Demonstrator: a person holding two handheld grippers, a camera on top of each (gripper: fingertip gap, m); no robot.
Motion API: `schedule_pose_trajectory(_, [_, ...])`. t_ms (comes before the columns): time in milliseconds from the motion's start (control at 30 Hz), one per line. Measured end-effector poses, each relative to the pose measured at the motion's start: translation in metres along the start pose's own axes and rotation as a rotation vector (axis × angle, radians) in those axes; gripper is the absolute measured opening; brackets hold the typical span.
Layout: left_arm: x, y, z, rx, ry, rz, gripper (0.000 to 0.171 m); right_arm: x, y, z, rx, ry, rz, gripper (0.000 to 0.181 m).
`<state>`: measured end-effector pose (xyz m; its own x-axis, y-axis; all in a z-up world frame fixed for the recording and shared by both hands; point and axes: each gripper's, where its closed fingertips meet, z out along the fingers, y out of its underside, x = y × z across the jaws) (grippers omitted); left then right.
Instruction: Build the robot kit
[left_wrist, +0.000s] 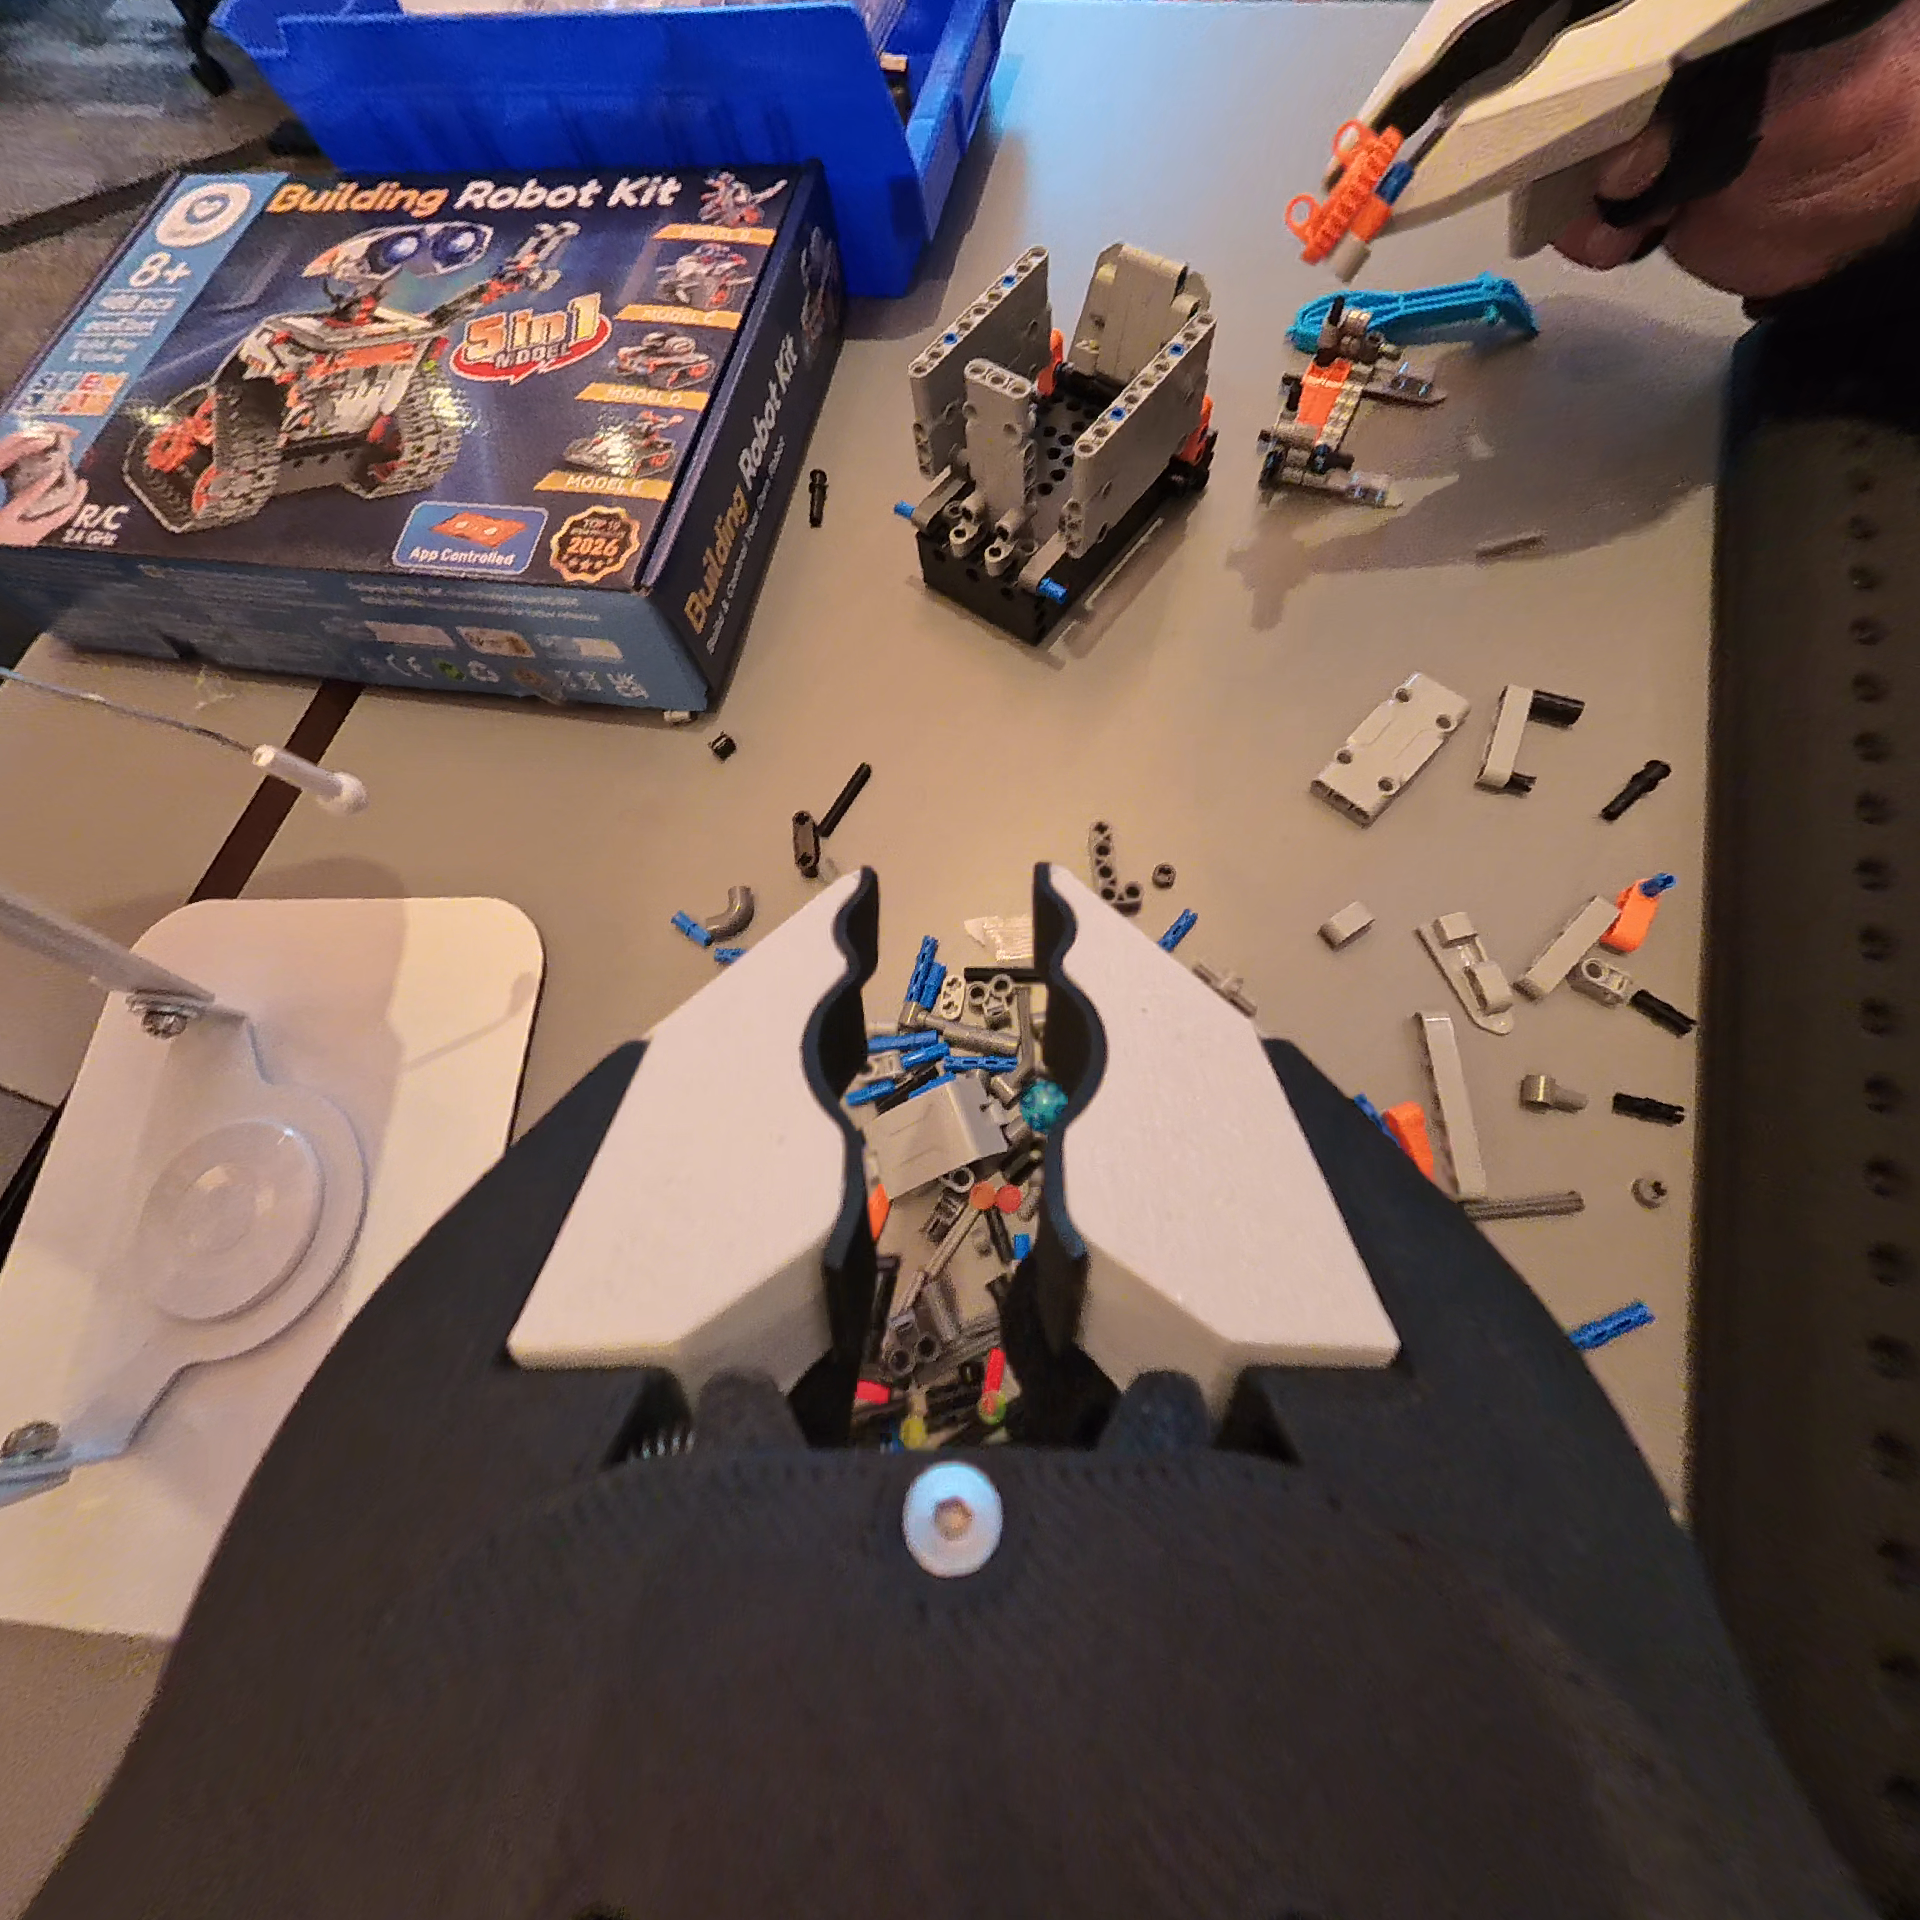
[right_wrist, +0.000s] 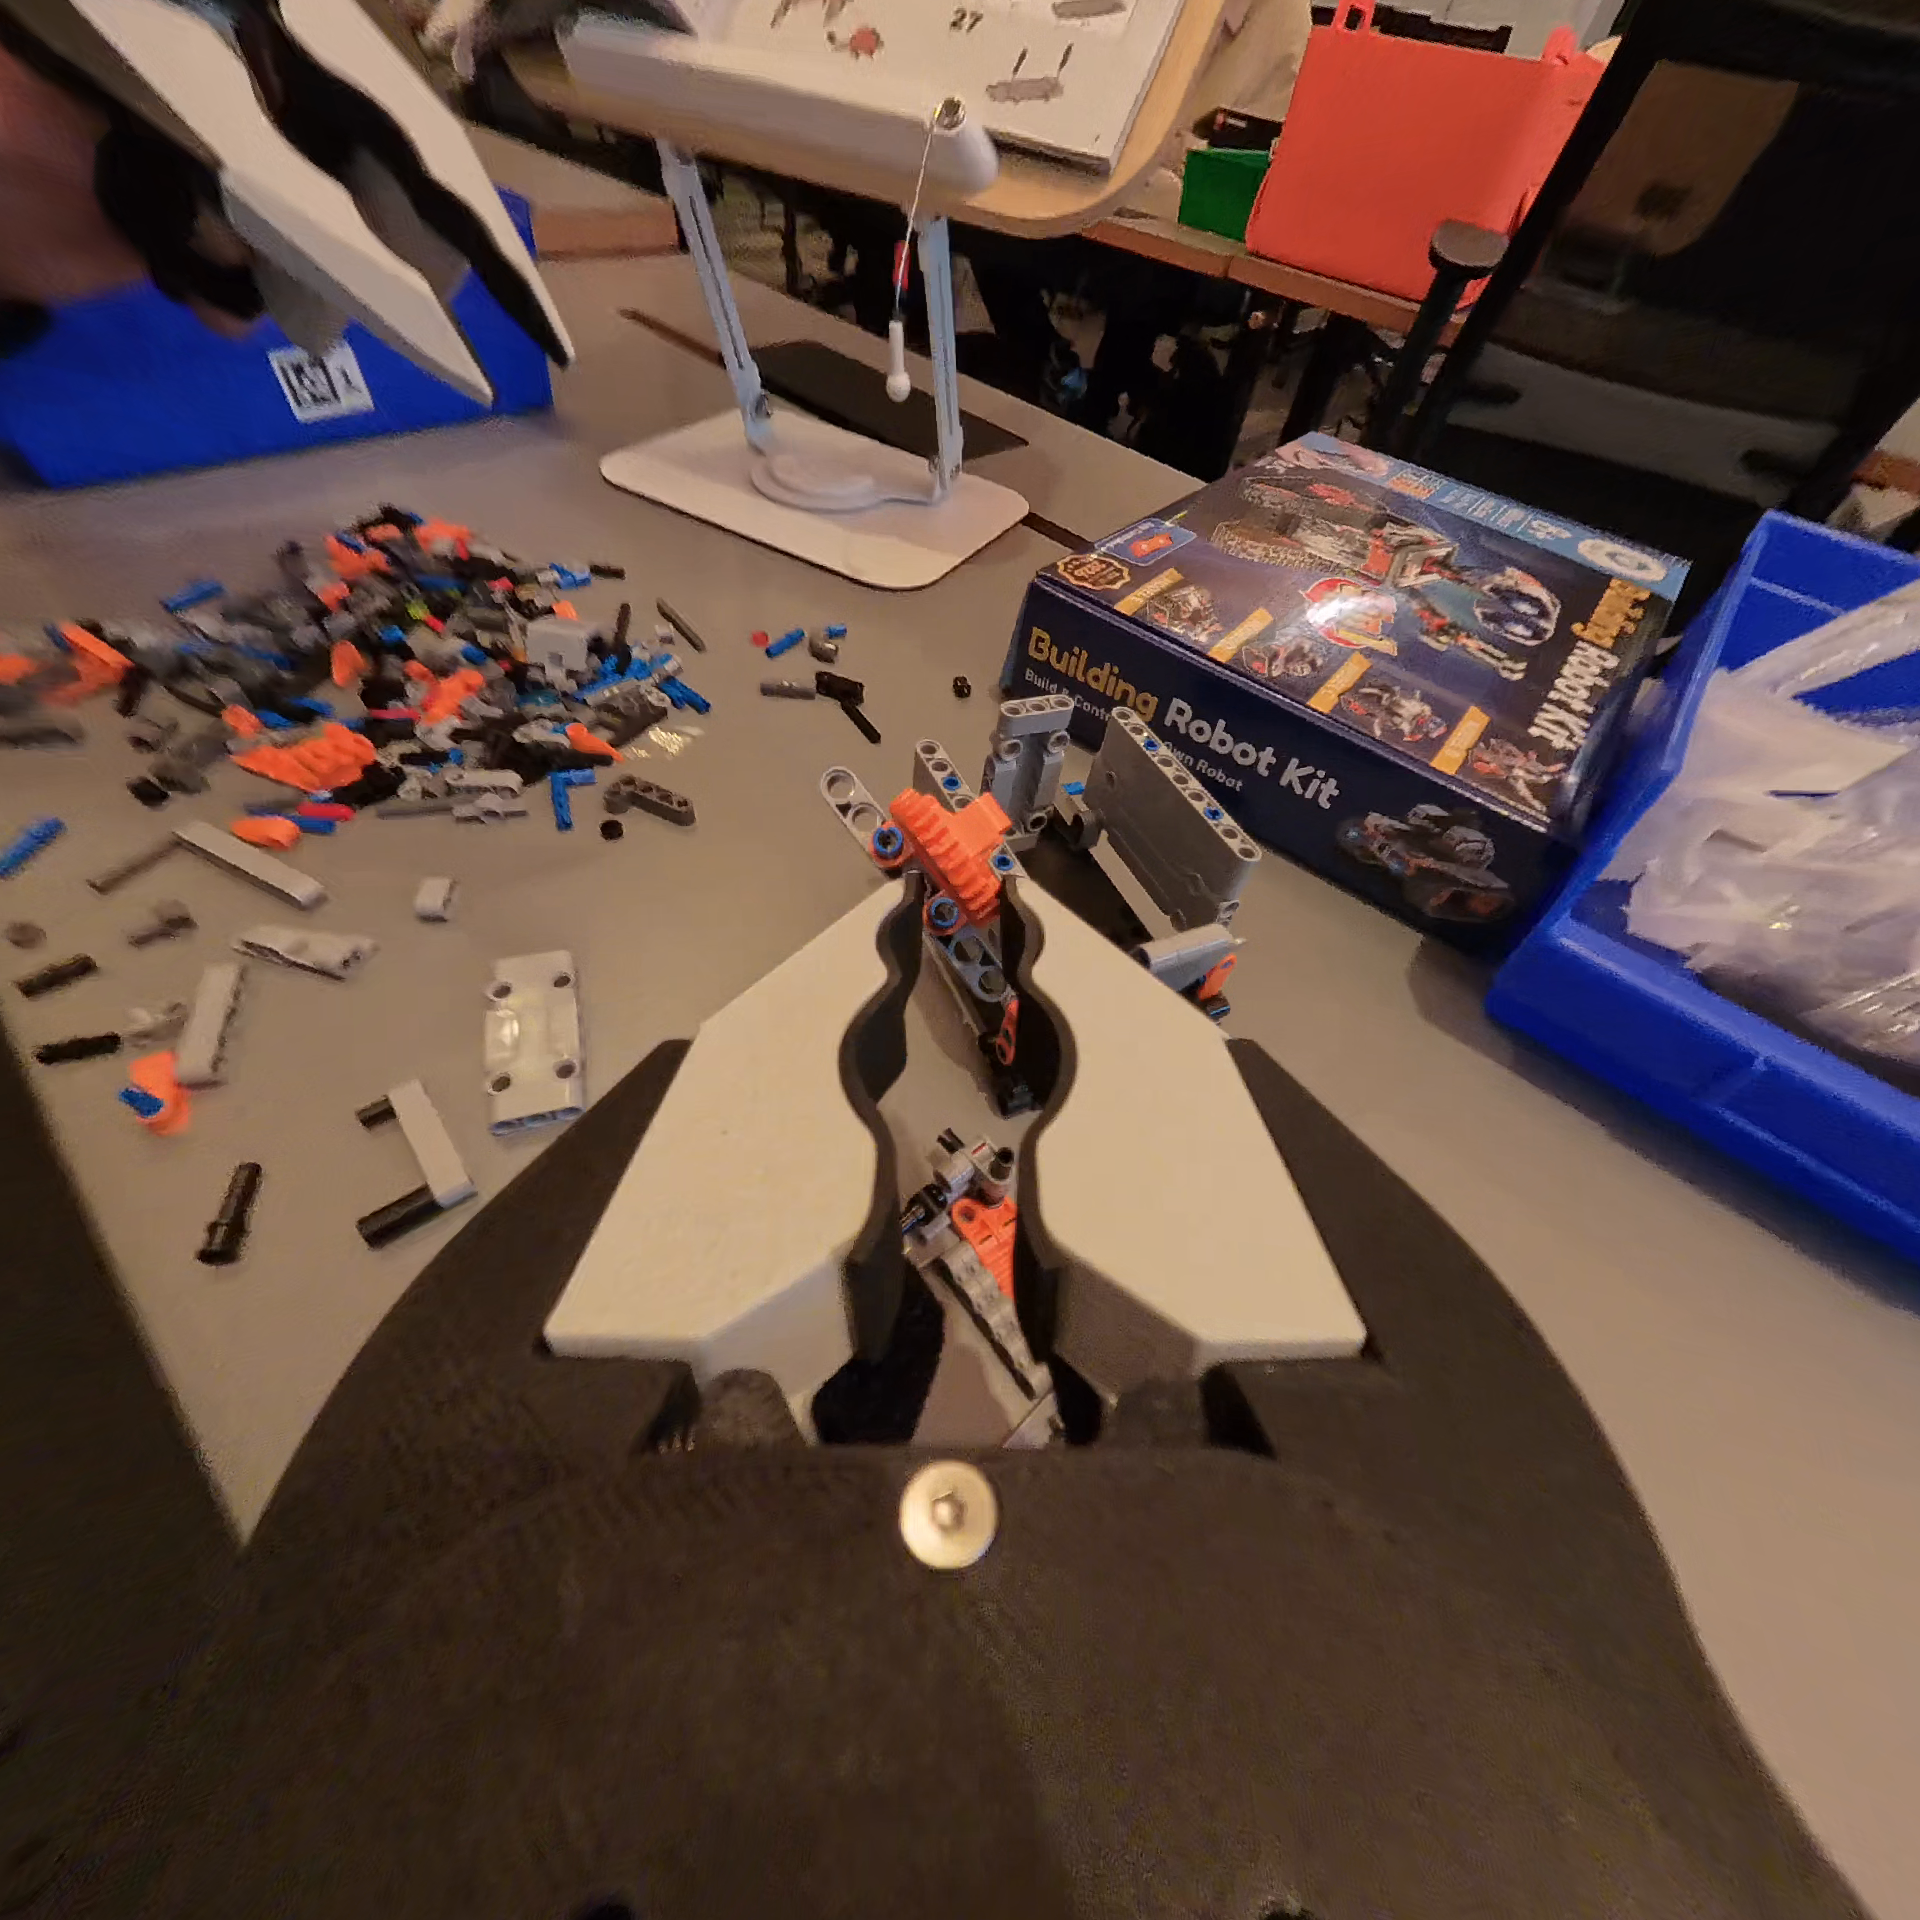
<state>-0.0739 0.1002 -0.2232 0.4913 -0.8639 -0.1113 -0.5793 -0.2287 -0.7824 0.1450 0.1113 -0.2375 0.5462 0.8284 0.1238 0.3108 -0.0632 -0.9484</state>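
Right claw (right_wrist: 951, 894) clamps orange piece (right_wrist: 951, 847); left claw (left_wrist: 956, 883) parted, empty, above loose bricks (left_wrist: 956, 1091) on grey table (left_wrist: 1195, 727).

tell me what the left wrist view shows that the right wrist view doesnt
Only the left wrist view shows the blue curved brick piece lying beside the small orange-and-grey subassembly.

Only the right wrist view shows the open instruction booklet on the white stand and the orange bag behind the table.

Both show the open left gripper over the loose brick pile, the right gripper shut on an orange toothed brick piece, the grey-and-black chassis and the dark blue kit box.
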Motion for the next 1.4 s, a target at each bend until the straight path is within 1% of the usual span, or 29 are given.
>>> schedule_pose_trajectory(133, [-0.005,0.007,-0.007,-0.011,-0.025,-0.010,0.027,-0.004,0.003,0.006,-0.055,0.052,-0.112,0.012])
schedule_pose_trajectory(267, [-0.010,0.014,-0.015,-0.018,-0.045,-0.030,0.027,-0.019,0.010,0.014,-0.098,-0.023,-0.114,0.012])
schedule_pose_trajectory(367, [-0.015,0.020,-0.019,-0.049,-0.077,-0.024,0.027,-0.030,0.021,0.022,-0.161,-0.077,-0.124,0.013])
schedule_pose_trajectory(467, [-0.015,0.025,-0.019,-0.068,-0.074,-0.026,0.027,-0.047,0.032,0.029,-0.225,-0.149,-0.150,0.012])
schedule_pose_trajectory(600, [-0.017,0.036,-0.017,-0.125,-0.082,-0.021,0.028,-0.062,0.047,0.035,-0.309,-0.206,-0.195,0.013])
schedule_pose_trajectory(867, [-0.014,0.040,-0.012,-0.145,-0.067,-0.018,0.028,-0.074,0.073,0.041,-0.449,-0.265,-0.208,0.016])
schedule_pose_trajectory(1033, [-0.013,0.040,-0.012,-0.143,-0.065,-0.019,0.028,-0.074,0.069,0.040,-0.423,-0.277,-0.176,0.018])
schedule_pose_trajectory(1267, [-0.012,0.039,-0.012,-0.140,-0.062,-0.017,0.028,-0.066,0.045,0.025,-0.292,-0.276,-0.071,0.021])
schedule_pose_trajectory(1333, [-0.012,0.038,-0.013,-0.137,-0.062,-0.016,0.028,-0.074,0.042,0.019,-0.274,-0.315,-0.063,0.022])
schedule_pose_trajectory(1400, [-0.011,0.037,-0.013,-0.134,-0.060,-0.014,0.028,-0.092,0.045,0.014,-0.282,-0.398,-0.044,0.021])
